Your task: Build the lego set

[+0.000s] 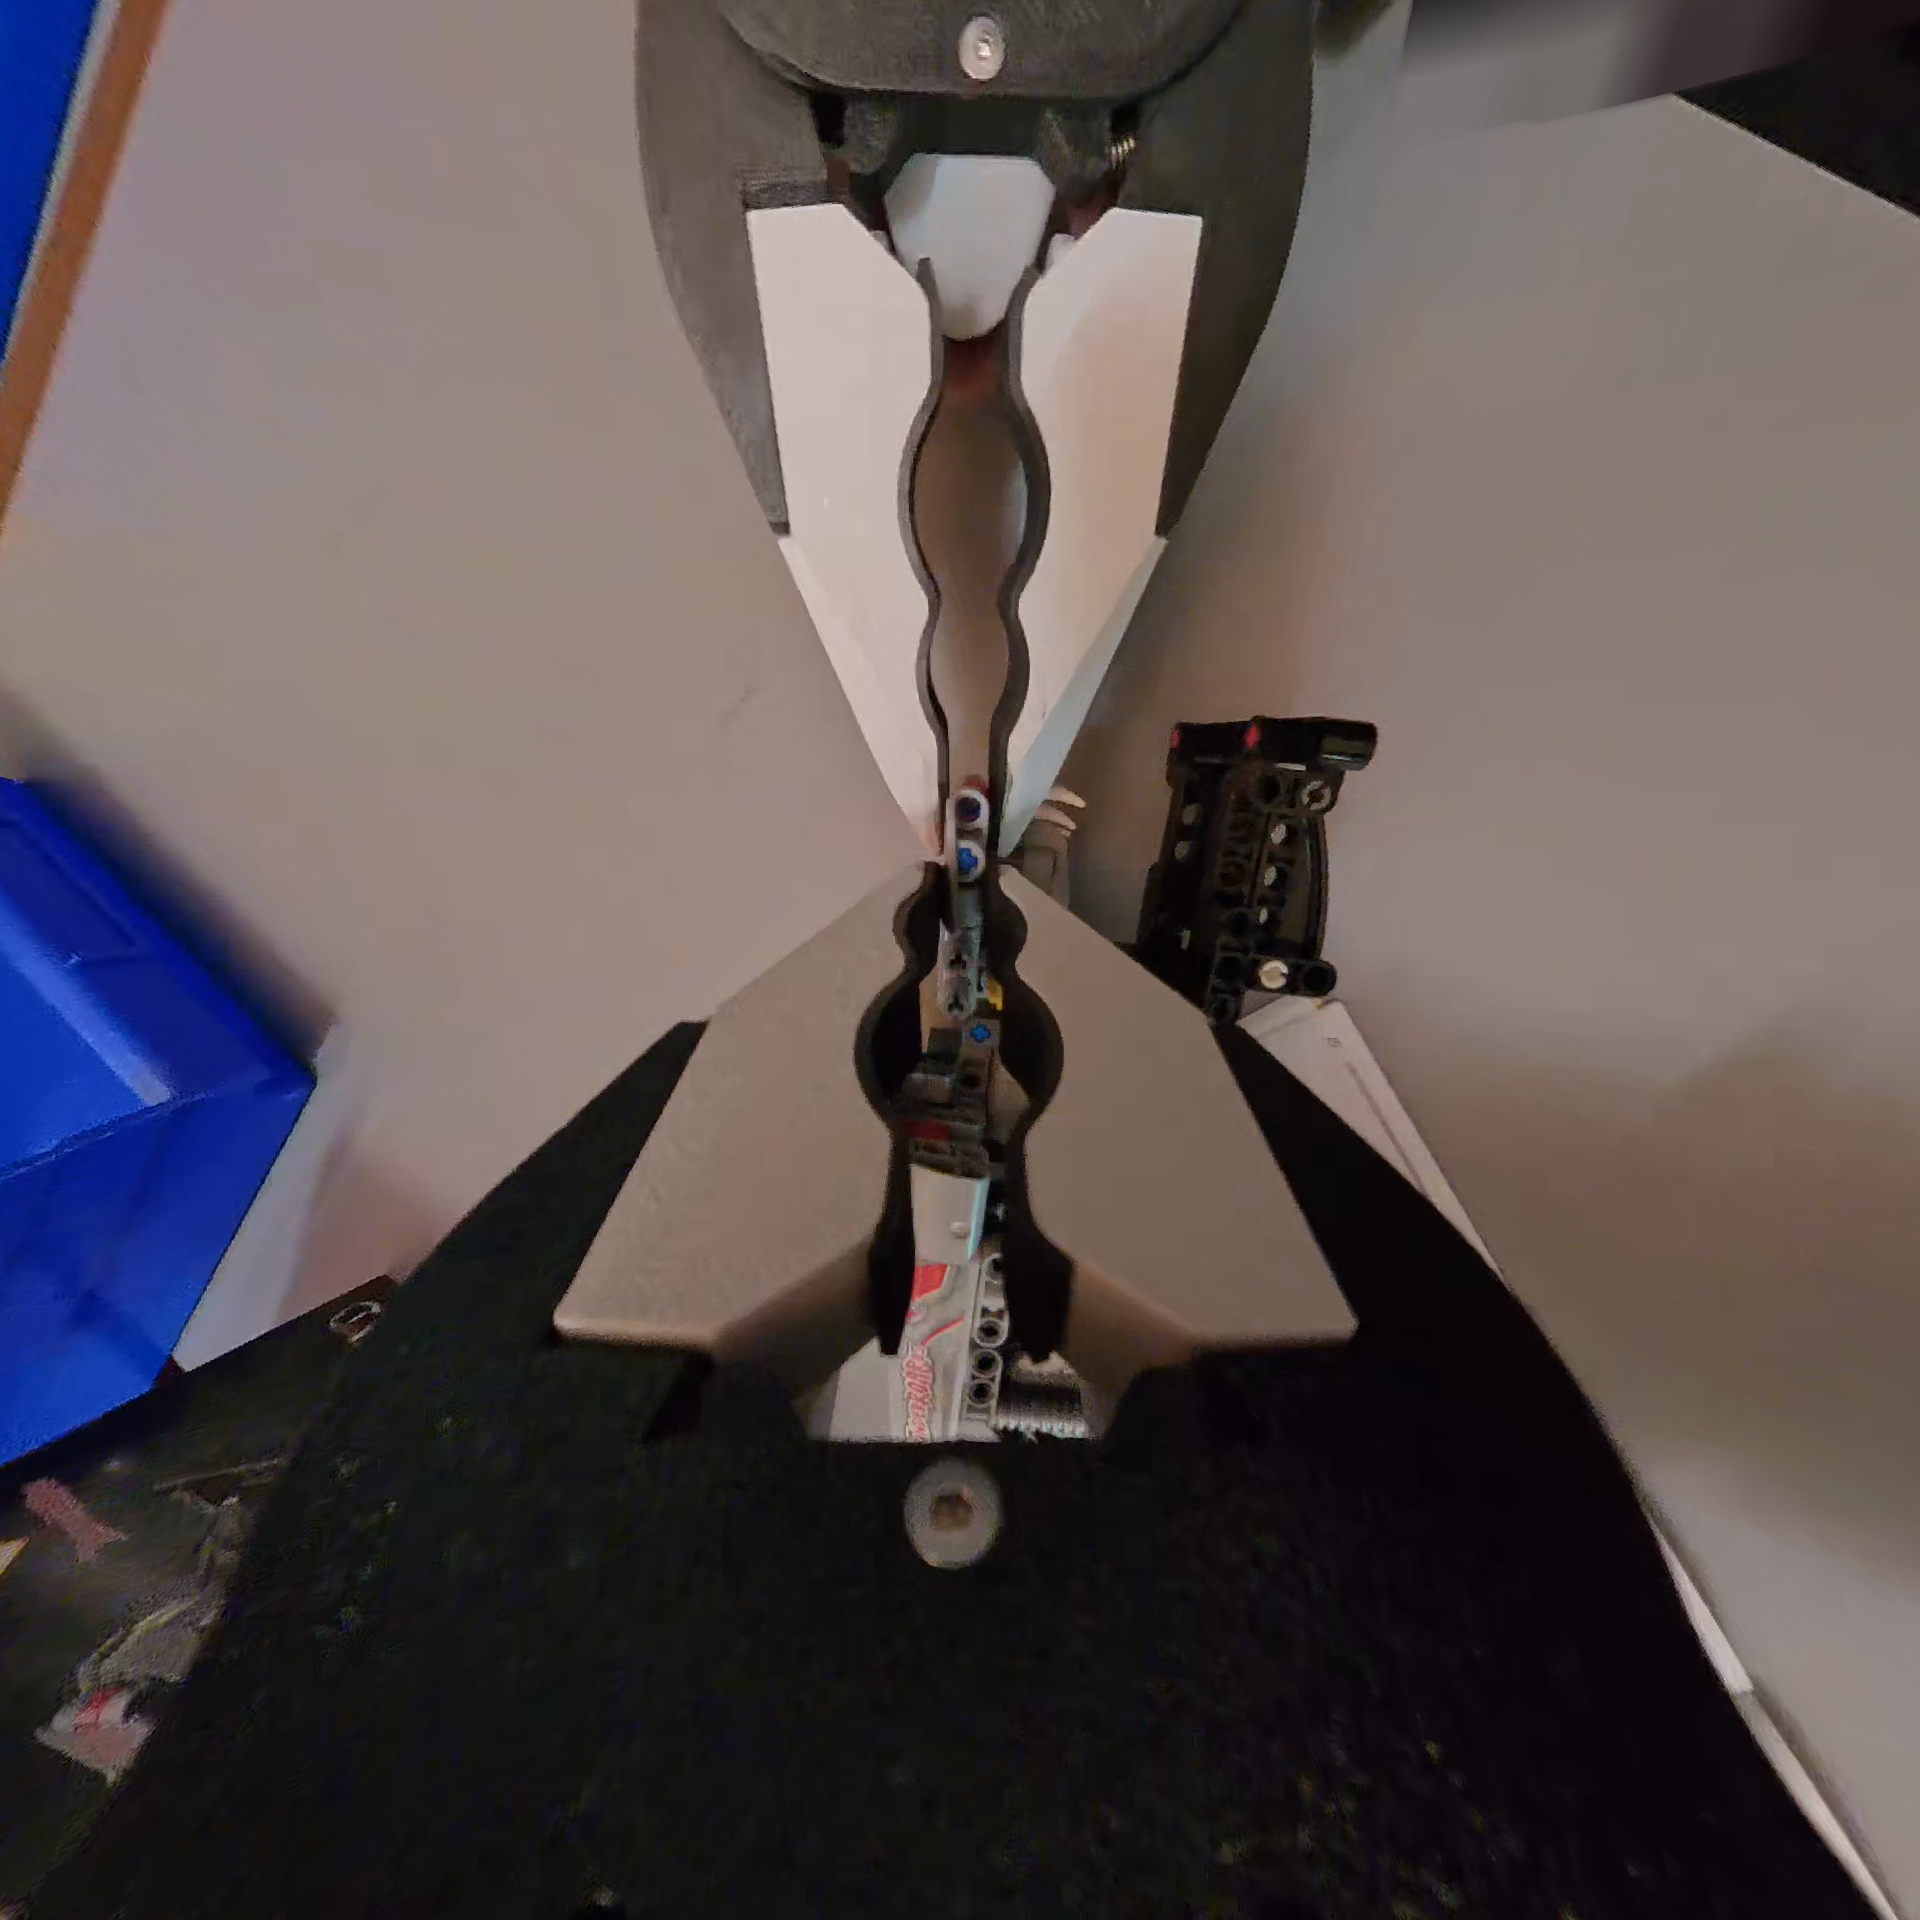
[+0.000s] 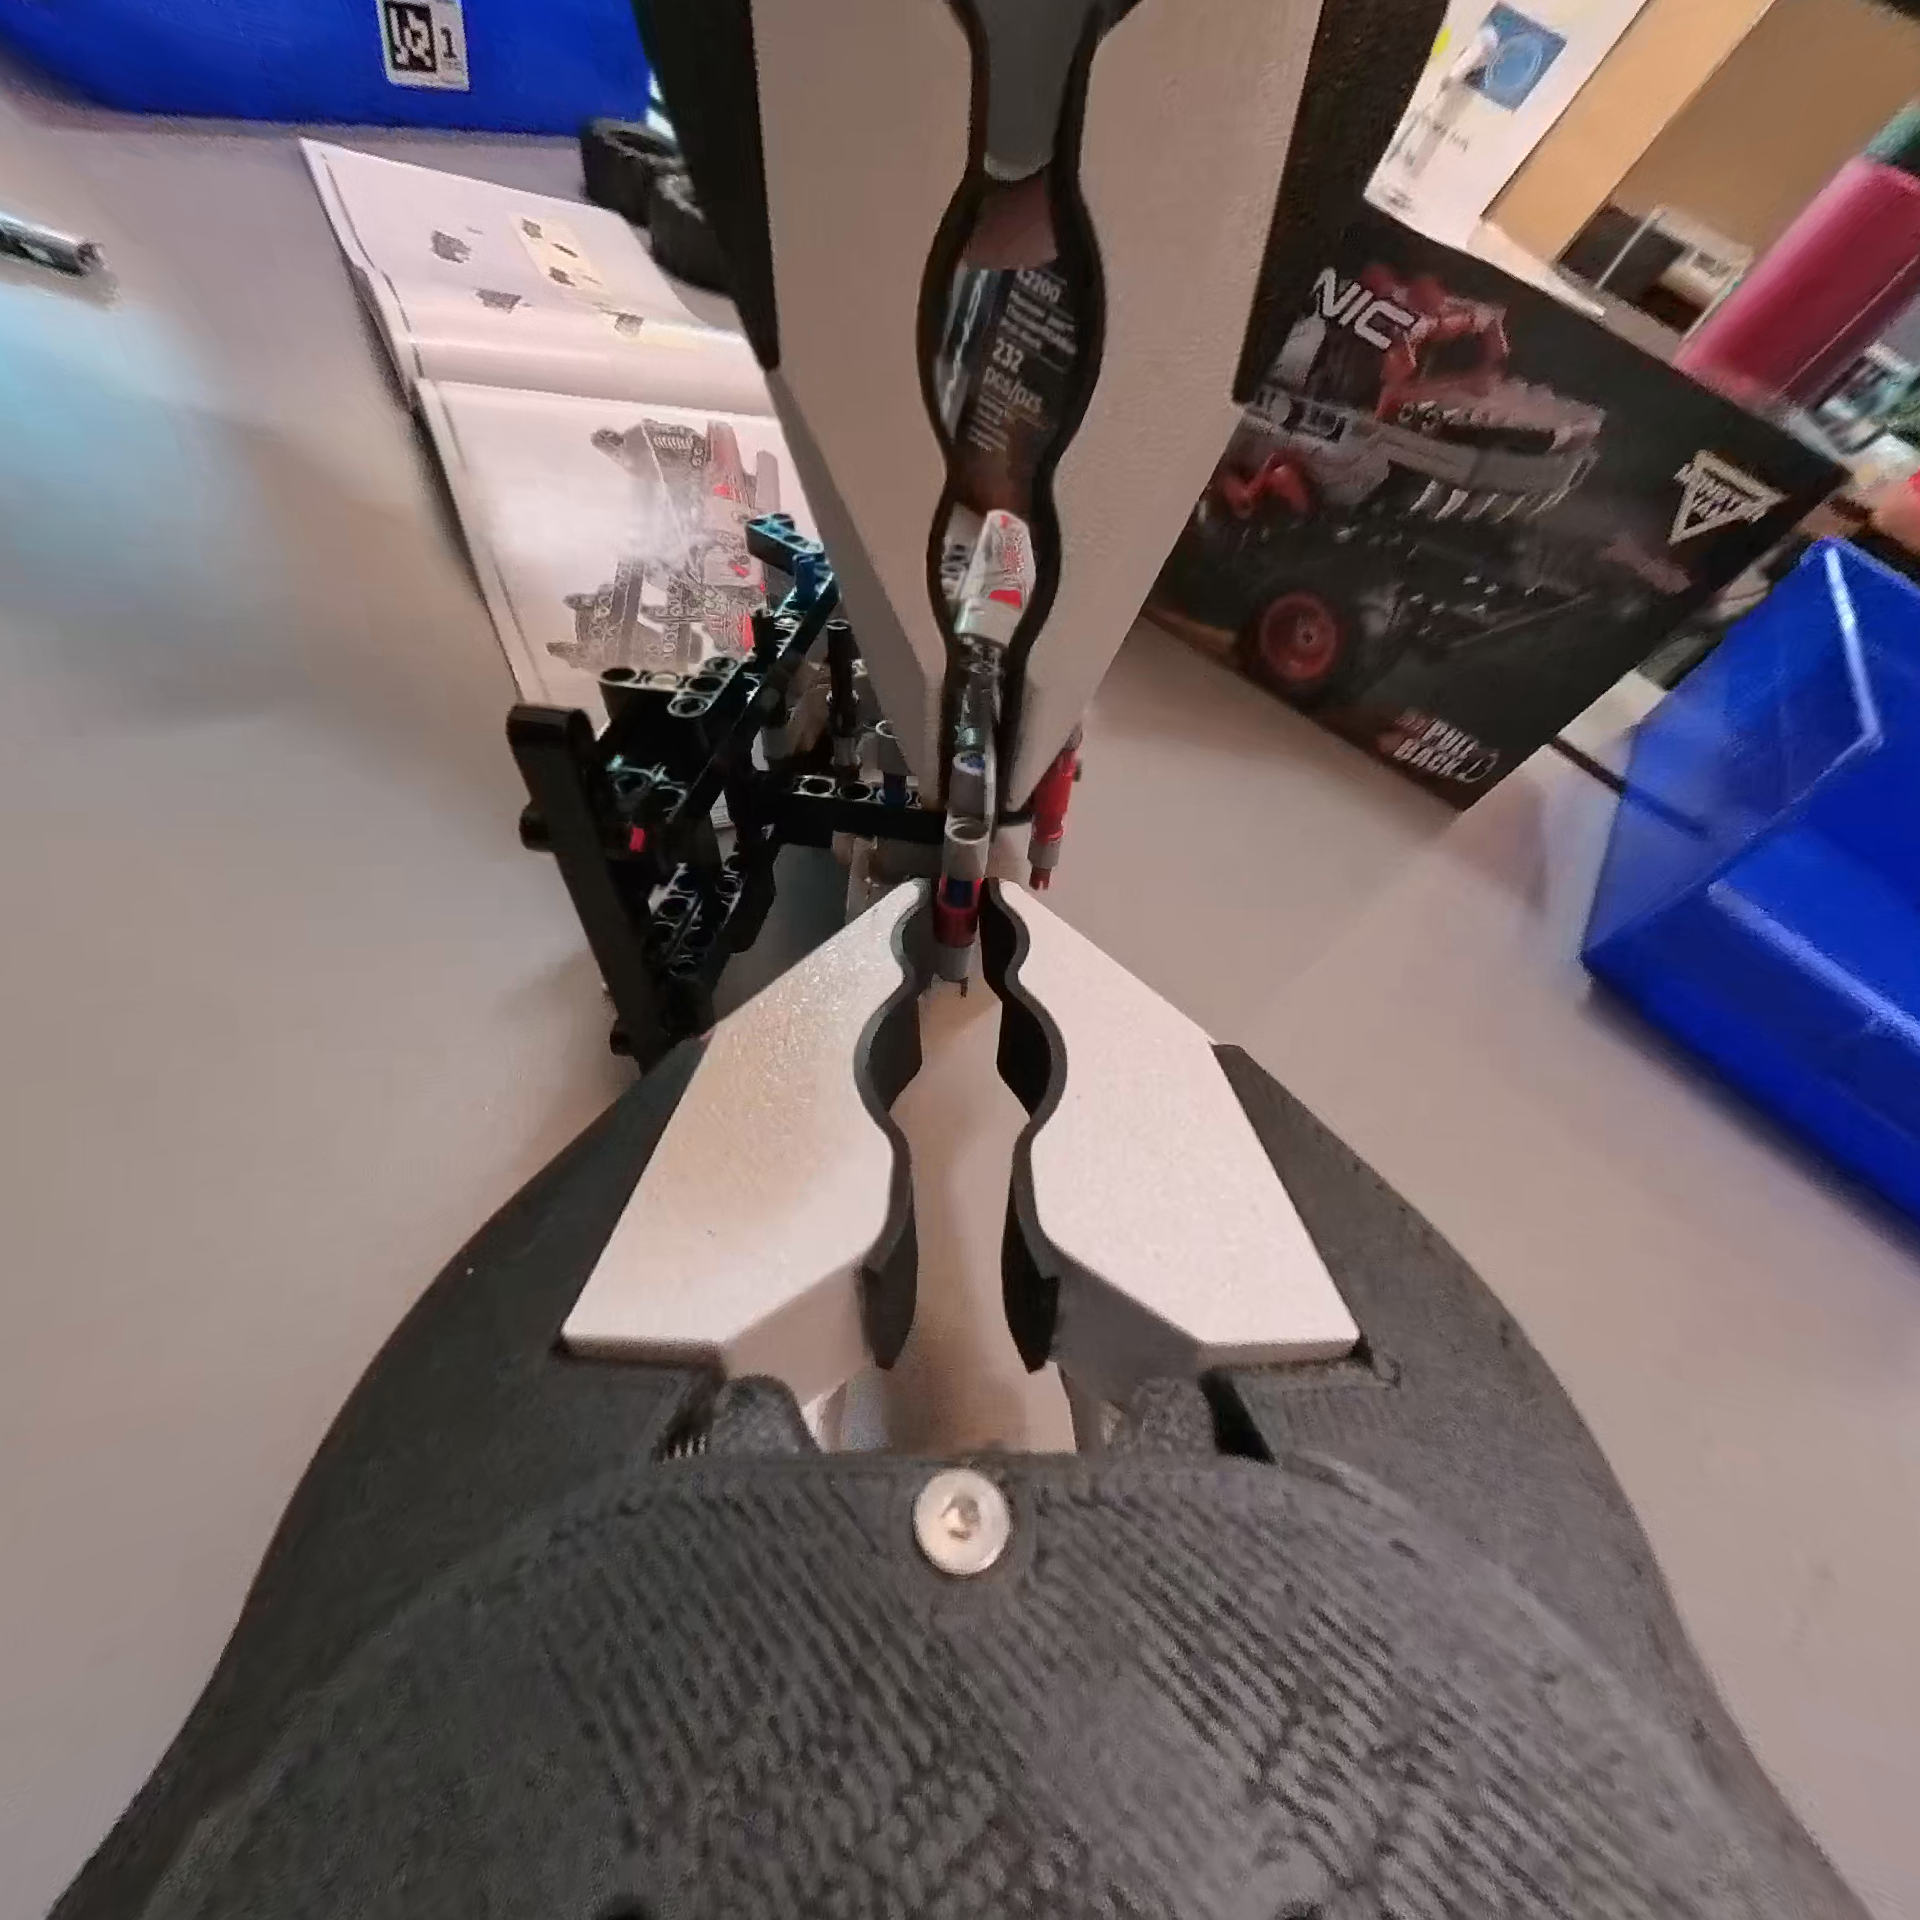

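My left gripper (image 1: 961, 935) and right gripper (image 2: 961, 925), tip to tip, jaws both pinching one grey subassembly (image 1: 961, 1226) above the desk (image 2: 260, 1039).

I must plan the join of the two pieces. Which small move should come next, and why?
Probably ease the right gripper forward: its small grey-and-red pin piece meets the end of the long grey panel assembly held by the left gripper, but I cannot tell if it is seated.

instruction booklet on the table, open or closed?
Open. In the right wrist view the instruction booklet lies flat on the table with printed pages facing up, a fold between them, behind the black lego frame.
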{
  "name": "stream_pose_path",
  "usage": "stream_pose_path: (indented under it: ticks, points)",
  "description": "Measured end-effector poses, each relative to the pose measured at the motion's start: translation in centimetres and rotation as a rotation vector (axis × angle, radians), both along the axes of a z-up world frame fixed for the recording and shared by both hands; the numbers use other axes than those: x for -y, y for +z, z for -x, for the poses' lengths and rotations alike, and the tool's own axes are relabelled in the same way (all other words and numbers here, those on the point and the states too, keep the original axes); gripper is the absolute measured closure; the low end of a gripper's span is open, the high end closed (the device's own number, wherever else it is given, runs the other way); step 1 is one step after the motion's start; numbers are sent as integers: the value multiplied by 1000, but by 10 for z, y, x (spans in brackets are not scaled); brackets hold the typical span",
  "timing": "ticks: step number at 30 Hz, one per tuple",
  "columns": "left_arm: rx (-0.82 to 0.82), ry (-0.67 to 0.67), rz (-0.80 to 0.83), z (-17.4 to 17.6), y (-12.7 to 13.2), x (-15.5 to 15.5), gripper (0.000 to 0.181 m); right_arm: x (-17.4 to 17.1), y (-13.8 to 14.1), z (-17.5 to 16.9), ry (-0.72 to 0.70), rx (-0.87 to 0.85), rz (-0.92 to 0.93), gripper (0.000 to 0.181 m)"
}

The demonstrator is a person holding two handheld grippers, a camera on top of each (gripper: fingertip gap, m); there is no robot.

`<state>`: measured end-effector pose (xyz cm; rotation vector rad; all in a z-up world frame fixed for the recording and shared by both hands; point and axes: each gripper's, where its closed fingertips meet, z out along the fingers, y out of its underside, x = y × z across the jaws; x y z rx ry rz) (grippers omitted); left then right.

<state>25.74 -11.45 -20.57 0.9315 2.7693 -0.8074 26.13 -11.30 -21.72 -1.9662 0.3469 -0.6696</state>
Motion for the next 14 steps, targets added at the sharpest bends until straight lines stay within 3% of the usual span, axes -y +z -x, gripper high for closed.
stream_pose_path:
  ticks: [1, 6, 11, 14]
  points:
    - [-2, -6, -17, 0, -2, 0, 176, 0, 0, 0, 10, -22, -12, 175]
    - [43, -2, -106, -8, -17, -2, 176, 1, 0, -2, 20, -100, -50, 175]
    - [-6, 31, -91, -9, -5, -1, 163, 1, 0, -3, 25, -120, -62, 175]
    - [-53, 43, -84, -7, 1, 1, 164, 2, -1, -5, 18, -149, -75, 175]
